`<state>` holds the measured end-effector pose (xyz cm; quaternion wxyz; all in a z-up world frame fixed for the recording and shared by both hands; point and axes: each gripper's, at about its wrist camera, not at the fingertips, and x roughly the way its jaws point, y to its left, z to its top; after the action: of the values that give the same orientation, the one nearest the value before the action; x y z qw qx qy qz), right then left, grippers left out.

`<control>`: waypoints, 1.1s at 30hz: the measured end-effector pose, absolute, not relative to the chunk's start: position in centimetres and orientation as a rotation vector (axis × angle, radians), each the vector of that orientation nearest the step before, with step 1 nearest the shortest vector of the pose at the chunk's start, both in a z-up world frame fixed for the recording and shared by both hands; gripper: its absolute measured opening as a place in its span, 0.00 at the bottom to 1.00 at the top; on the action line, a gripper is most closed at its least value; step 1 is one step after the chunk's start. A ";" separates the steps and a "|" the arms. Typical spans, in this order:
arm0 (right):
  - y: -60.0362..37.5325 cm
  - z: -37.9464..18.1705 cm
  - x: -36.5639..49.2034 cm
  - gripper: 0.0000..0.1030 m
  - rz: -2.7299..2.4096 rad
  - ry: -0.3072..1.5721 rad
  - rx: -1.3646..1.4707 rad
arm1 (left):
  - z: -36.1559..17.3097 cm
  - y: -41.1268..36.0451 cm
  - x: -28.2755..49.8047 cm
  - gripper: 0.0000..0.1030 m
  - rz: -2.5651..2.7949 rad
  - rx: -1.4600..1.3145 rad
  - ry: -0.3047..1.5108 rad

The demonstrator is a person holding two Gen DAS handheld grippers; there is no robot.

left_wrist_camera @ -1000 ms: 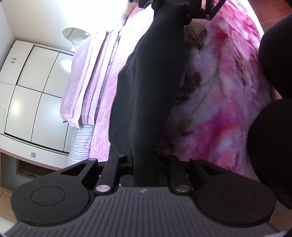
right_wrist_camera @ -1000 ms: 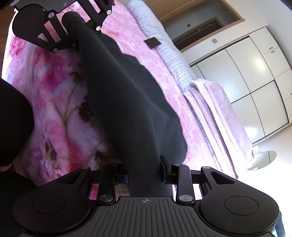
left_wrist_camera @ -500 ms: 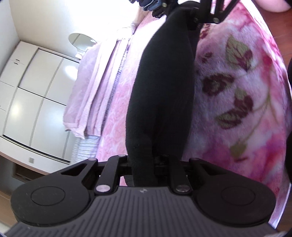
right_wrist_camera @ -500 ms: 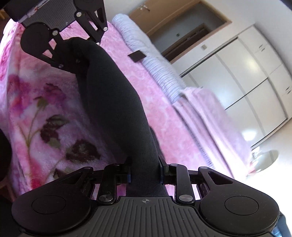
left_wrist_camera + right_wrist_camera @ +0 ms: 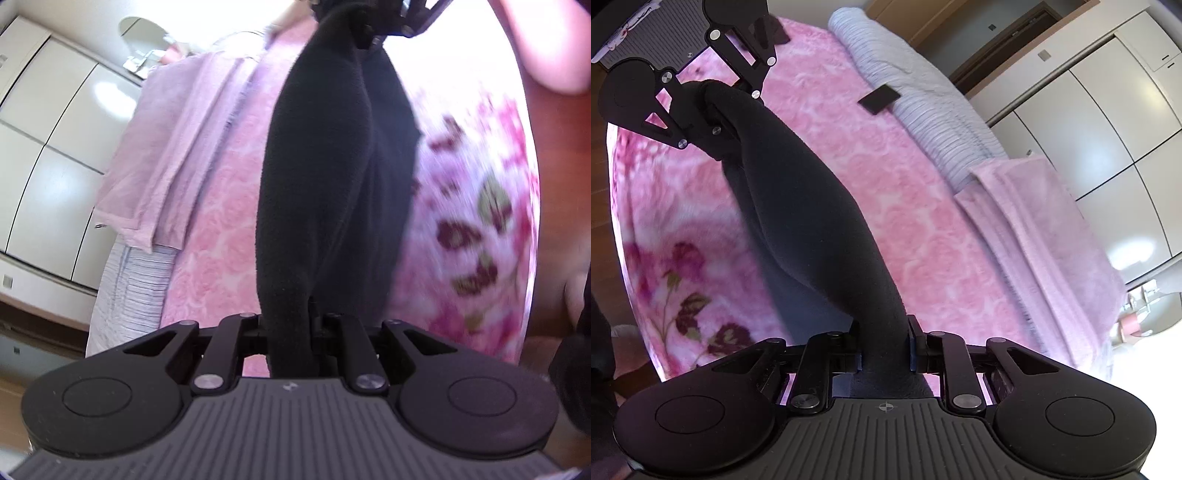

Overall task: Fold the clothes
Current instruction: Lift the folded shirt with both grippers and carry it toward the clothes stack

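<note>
A black fleece garment (image 5: pixel 332 192) hangs stretched between my two grippers above a pink bed. My left gripper (image 5: pixel 290 332) is shut on one end of it. My right gripper (image 5: pixel 884 347) is shut on the other end of the garment (image 5: pixel 812 229). Each gripper shows in the other's view, the right one at the top of the left wrist view (image 5: pixel 369 26) and the left one at the upper left of the right wrist view (image 5: pixel 713 107). The cloth sags a little in folds between them.
A pink floral blanket (image 5: pixel 672 258) and a pink rose-patterned cover (image 5: pixel 905 206) lie on the bed. A folded lilac towel (image 5: pixel 1034 236) and a striped pillow (image 5: pixel 923 103) lie along the far side. White wardrobes (image 5: pixel 1108 118) stand beyond. A small dark square (image 5: pixel 879 99) rests by the pillow.
Both grippers have lifted the garment higher above the bed and swung it round, so more of the pink cover and wardrobes shows. Both stay shut on the cloth.
</note>
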<state>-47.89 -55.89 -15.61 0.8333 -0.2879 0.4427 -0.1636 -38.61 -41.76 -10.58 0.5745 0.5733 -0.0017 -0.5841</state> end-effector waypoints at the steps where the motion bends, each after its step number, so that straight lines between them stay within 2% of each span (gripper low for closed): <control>1: -56.1 -14.5 -48.0 0.19 -0.360 0.939 -0.608 | -9.1 -42.1 -38.5 0.11 -1.371 1.326 0.003; 12: -58.4 -2.0 -49.7 0.19 -0.502 0.951 -0.585 | 0.8 -48.7 -39.1 0.11 -1.471 1.211 -0.158; 18: -60.6 1.6 -53.5 0.19 -0.669 0.962 -0.530 | 3.9 -54.2 -41.4 0.11 -1.603 1.162 -0.296; 26: -66.6 6.8 -61.9 0.19 -0.887 0.951 -0.484 | 8.1 -64.9 -49.1 0.12 -1.748 1.092 -0.516; 33: -76.3 12.2 -72.2 0.19 -1.001 0.855 -0.563 | 13.2 -78.4 -59.1 0.12 -1.735 0.963 -0.626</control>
<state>-72.17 -76.34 12.17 0.7546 -0.2583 0.3917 -0.4587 -59.09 -78.42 13.20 0.5061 0.3994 -0.2593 -0.7191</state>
